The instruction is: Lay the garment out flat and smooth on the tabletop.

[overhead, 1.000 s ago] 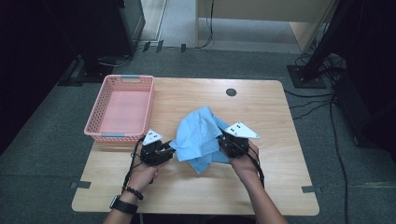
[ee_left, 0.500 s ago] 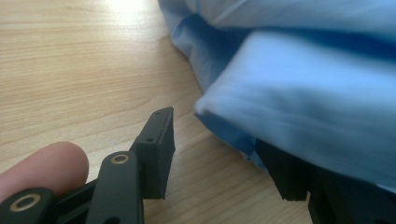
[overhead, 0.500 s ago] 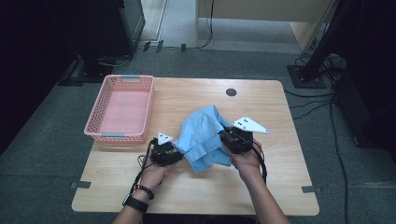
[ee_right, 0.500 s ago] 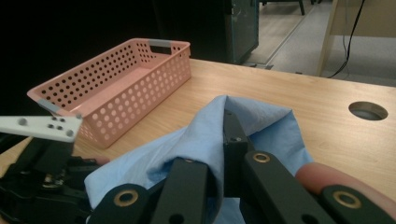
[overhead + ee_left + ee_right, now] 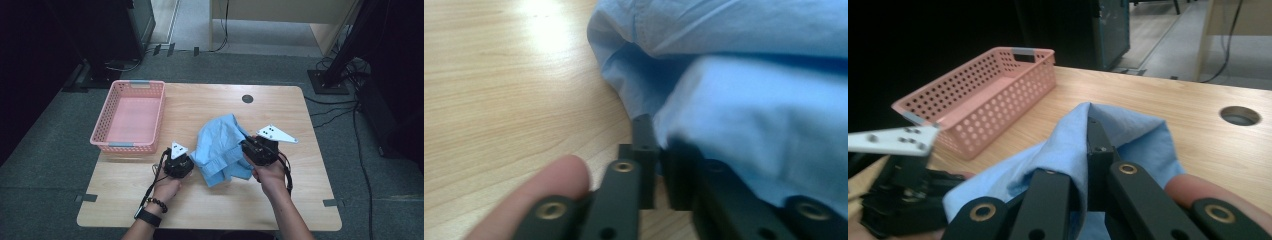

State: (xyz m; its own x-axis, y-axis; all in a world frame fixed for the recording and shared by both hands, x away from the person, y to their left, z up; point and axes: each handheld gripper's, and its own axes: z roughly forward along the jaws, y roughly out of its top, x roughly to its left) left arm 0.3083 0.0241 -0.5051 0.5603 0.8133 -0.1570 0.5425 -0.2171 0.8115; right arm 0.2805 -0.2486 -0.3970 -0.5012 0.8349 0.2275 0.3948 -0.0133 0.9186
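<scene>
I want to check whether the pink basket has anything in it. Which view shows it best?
The high view: it looks down into the whole basket, and its floor shows bare. The right gripper view shows the basket from the side, with its perforated wall hiding most of the floor. The left gripper view looks at the cloth and the table.

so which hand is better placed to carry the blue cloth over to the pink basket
Probably the left. The left tongs grip the blue cloth at its edge nearest the pink basket. The right tongs also pinch the cloth, but from its far side, so they would have to cross over.
</scene>
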